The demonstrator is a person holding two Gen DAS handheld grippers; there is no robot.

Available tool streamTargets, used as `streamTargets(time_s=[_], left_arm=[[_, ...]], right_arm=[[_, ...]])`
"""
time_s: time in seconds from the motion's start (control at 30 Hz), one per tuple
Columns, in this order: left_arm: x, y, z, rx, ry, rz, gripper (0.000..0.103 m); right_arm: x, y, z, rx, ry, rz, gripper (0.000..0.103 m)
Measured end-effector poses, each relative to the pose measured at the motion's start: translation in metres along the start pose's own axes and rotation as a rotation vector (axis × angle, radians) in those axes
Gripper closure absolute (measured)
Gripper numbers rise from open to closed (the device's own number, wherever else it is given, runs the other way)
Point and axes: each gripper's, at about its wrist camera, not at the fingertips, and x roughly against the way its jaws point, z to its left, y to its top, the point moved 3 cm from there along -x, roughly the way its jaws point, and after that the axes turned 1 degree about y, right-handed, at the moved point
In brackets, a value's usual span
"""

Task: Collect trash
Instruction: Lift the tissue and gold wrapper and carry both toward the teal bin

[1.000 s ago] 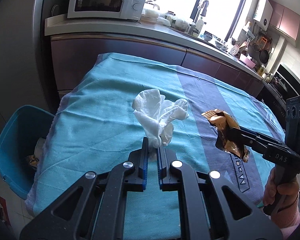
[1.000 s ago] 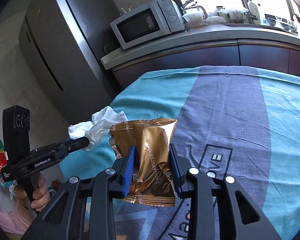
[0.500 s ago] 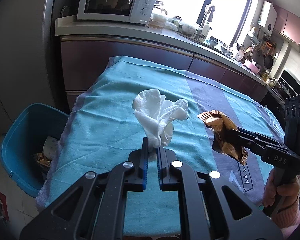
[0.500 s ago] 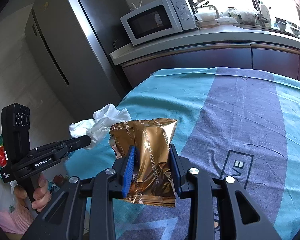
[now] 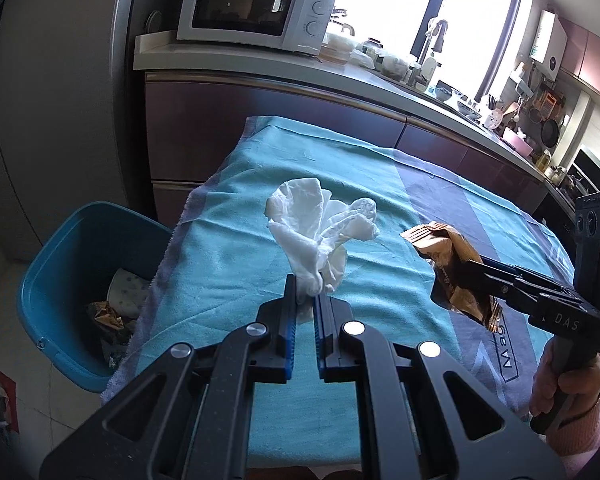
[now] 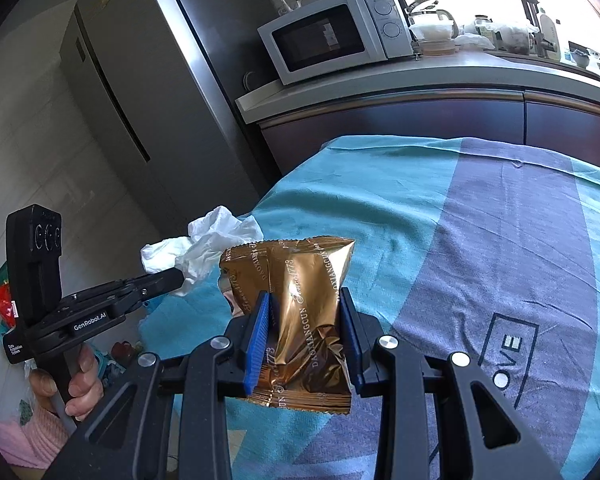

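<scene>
Shift: both grippers have drifted toward the table's left edge; more of the blue bin [image 5: 66, 256] shows now
Left gripper [image 5: 307, 294]: clenched on the white tissue [image 5: 320, 232], held above the teal cloth [image 5: 240, 248]
Right gripper [image 6: 305, 334]: grasping the gold wrapper [image 6: 300, 316] above the cloth's left edge

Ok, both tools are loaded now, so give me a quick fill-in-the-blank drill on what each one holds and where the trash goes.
1. The left tool is shut on a crumpled white ____.
2. The right tool grips a snack wrapper coloured ____.
3. The bin beside the table is ____ in colour.
4. On the counter behind the table stands a white ____.

Missing words: tissue; gold; blue; microwave
</scene>
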Motion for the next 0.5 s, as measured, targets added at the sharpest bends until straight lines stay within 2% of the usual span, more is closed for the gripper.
streamTargets(time_s=[0.5], left_arm=[[0.012, 0.002, 0.020, 0.025, 0.033, -0.023, 0.095]], right_arm=[[-0.015, 0.004, 0.018, 0.045, 0.037, 0.006, 0.071]])
